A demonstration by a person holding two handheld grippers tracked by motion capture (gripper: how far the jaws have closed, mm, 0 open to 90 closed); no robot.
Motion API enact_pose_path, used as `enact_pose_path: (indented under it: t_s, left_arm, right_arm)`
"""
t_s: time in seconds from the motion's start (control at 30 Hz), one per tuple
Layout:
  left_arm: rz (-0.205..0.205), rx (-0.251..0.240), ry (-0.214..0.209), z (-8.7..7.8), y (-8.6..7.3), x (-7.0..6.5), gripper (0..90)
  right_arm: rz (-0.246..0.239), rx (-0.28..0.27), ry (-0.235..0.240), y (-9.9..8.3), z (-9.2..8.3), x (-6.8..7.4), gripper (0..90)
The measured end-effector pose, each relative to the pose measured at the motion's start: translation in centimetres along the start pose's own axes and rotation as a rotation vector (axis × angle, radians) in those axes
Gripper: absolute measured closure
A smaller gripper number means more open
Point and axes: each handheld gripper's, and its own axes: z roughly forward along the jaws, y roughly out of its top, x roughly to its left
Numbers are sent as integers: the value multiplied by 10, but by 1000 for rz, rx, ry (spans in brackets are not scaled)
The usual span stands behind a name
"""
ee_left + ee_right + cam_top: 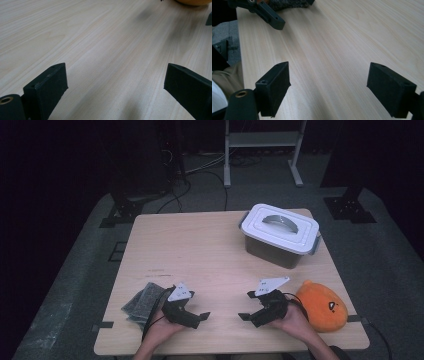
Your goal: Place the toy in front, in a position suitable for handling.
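High view: a person's two hands rest at the near edge of a pale wooden table (200, 245), each holding a black two-jaw gripper. The left gripper (197, 316) points toward the table's middle with its jaws spread wide and nothing between them; a folded grey cloth (142, 302) lies just beside it on its outer side, near the table's left corner, apart from the jaws and behind their tips. The right gripper (247, 312) likewise points inward, jaws released and empty; an orange plush toy (322, 306) sits just beside the hand that holds it, on the outer side near the table's right edge, also clear of the jaws. The two grippers face each other across a bare strip of wood. At the far right of the table stands a grey box with a white lid (280, 235), well apart from both grippers. Left gripper view: the two black jaws stand far apart over bare wood grain, and the lower edge of the orange plush toy (192, 2) shows at the top, far ahead of the jaw tips. Right gripper view: the jaws are again wide apart with only tabletop between them; the left gripper (265, 13) appears at the upper left, with the grey cloth (289, 3) just behind it.
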Motion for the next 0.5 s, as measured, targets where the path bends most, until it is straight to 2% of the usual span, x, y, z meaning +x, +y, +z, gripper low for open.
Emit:
enact_pose_path:
  t_s: [0.27, 0.5]
  left_arm:
    - [-5, -2, 4, -1, 0, 0, 41]
    - [-2, -1, 9, -2, 0, 1, 40]
  right_arm:
    - [5, -12, 21, 12, -16, -2, 171]
    - [-25, -8, 9, 18, -35, -6, 174]
